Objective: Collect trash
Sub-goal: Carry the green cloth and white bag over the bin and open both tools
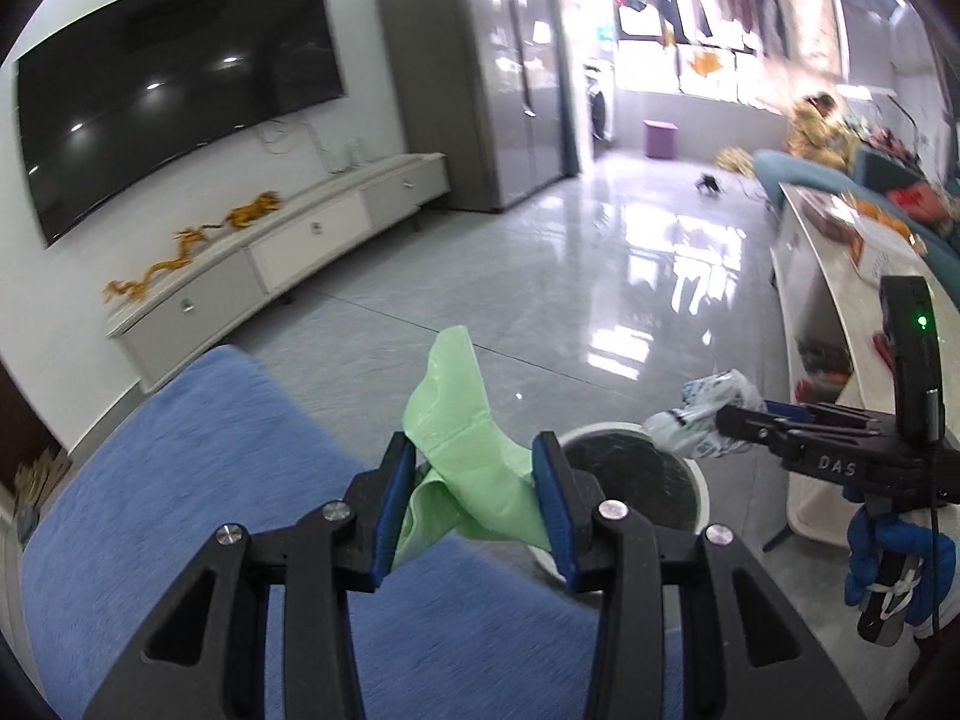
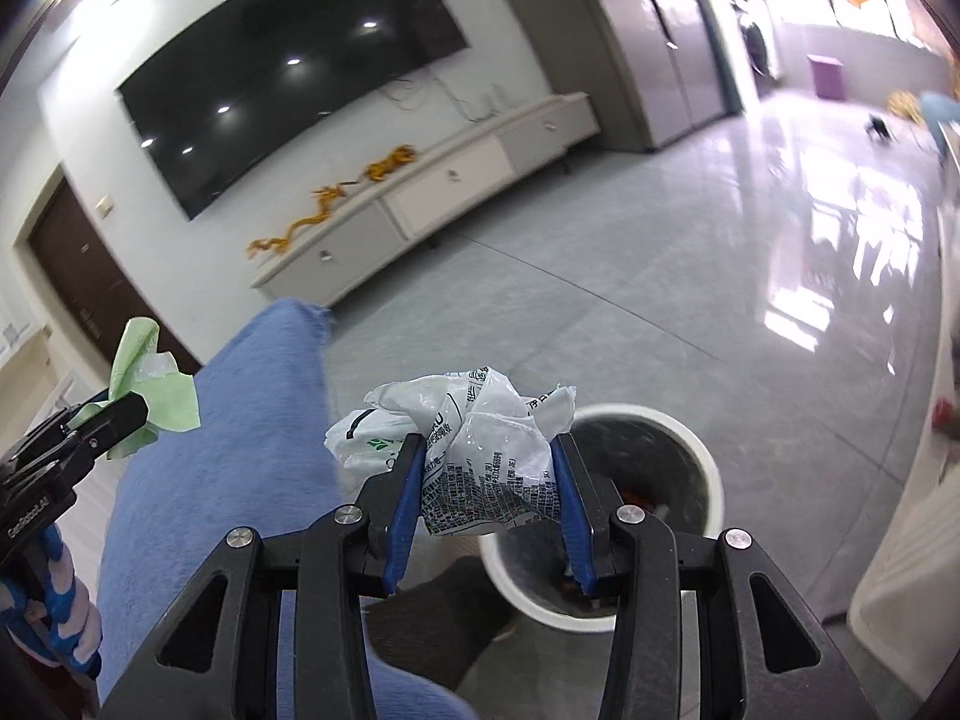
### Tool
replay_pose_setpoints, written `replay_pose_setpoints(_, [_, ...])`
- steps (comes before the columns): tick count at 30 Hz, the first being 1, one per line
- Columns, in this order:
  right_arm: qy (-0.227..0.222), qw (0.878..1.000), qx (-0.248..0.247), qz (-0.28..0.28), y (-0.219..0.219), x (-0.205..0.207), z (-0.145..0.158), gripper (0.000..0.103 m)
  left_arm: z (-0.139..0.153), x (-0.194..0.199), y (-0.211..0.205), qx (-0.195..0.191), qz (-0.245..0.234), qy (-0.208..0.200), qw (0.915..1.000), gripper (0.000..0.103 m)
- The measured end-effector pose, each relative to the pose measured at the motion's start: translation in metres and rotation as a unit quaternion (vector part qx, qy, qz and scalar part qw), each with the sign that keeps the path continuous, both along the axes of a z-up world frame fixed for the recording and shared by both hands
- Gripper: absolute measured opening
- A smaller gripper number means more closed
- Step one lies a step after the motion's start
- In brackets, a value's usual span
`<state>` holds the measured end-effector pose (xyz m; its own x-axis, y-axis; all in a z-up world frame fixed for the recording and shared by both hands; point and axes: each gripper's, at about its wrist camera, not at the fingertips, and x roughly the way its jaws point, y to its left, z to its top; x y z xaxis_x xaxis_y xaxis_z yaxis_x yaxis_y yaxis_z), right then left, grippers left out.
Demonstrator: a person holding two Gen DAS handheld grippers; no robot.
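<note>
- My left gripper (image 1: 474, 504): jaws partly closed, clamped on a crumpled green wrapper (image 1: 456, 450), held over the blue trouser leg (image 1: 198, 480) just left of the bin.
- My right gripper (image 2: 486, 498): jaws partly closed, pinching a crumpled white printed plastic bag (image 2: 480, 444).
- White bin (image 2: 708, 462) with dark liner sits on the grey tiled floor (image 2: 600, 312); the bag is at its left rim.

Green wrapper (image 1: 462, 468), crumpled white bag (image 2: 480, 450), near white bin (image 2: 708, 468).
</note>
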<state>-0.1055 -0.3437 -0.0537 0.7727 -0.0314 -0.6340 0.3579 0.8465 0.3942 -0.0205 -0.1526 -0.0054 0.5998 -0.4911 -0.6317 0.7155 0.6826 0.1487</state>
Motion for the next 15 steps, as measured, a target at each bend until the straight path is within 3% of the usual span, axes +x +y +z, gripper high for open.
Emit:
replay_pose_setpoints(5, [0.022,0.999,0.023,-0.026,-0.024,-0.001,-0.026,0.042,-0.026,0.007,-0.047,0.024,-0.029,0.021,0.9991,0.039])
replay_pose_setpoints(15, [0.057,0.996,0.043,-0.049,-0.051,0.007,-0.065,0.044,-0.062,0.015,-0.098,0.044,-0.061,0.064,0.9952,0.041])
